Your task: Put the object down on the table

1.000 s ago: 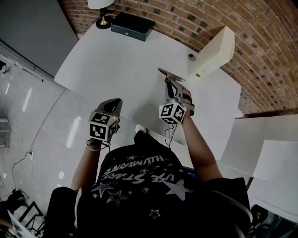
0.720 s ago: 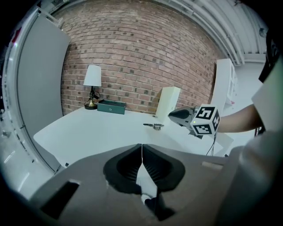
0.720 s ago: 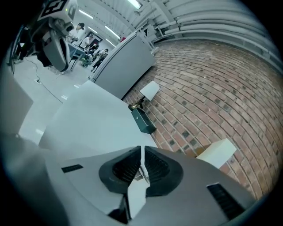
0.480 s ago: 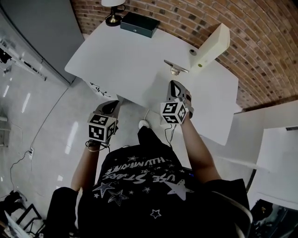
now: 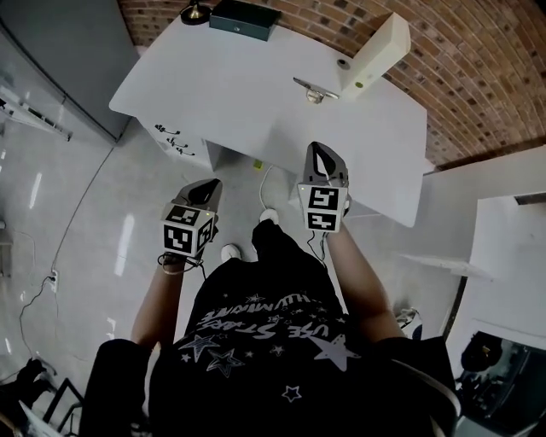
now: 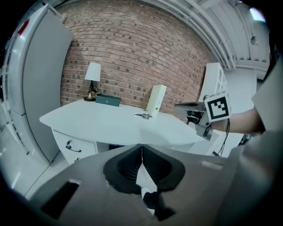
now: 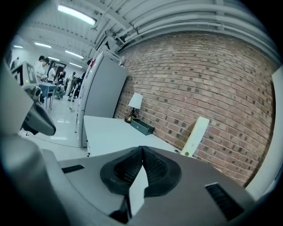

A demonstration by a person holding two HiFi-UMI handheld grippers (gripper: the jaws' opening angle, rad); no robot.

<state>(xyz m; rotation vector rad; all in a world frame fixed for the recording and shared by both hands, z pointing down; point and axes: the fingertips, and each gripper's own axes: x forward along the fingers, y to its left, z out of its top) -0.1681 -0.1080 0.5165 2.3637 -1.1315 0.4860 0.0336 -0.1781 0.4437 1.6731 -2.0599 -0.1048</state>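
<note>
The object (image 5: 311,90), a small flat metal-and-wood piece, lies on the white table (image 5: 230,94) near the tall white box; the left gripper view shows the object (image 6: 143,115) small and far off. My right gripper (image 5: 322,154) hovers off the table's near edge, well short of the object, jaws shut and empty. My left gripper (image 5: 207,190) is held over the floor to the left, also shut on nothing. In each gripper's own view, the left gripper (image 6: 141,152) and right gripper (image 7: 142,158) have their pads pressed together.
A tall white box (image 5: 375,51), a small round cap (image 5: 344,62), a dark green box (image 5: 245,17) and a lamp (image 5: 194,10) stand along the brick wall. A drawer unit (image 5: 175,141) sits under the table's left end. A cable hangs below the table's edge.
Both grippers and the person have drawn back from the table. The object stays on the table, now farther from the right gripper.
</note>
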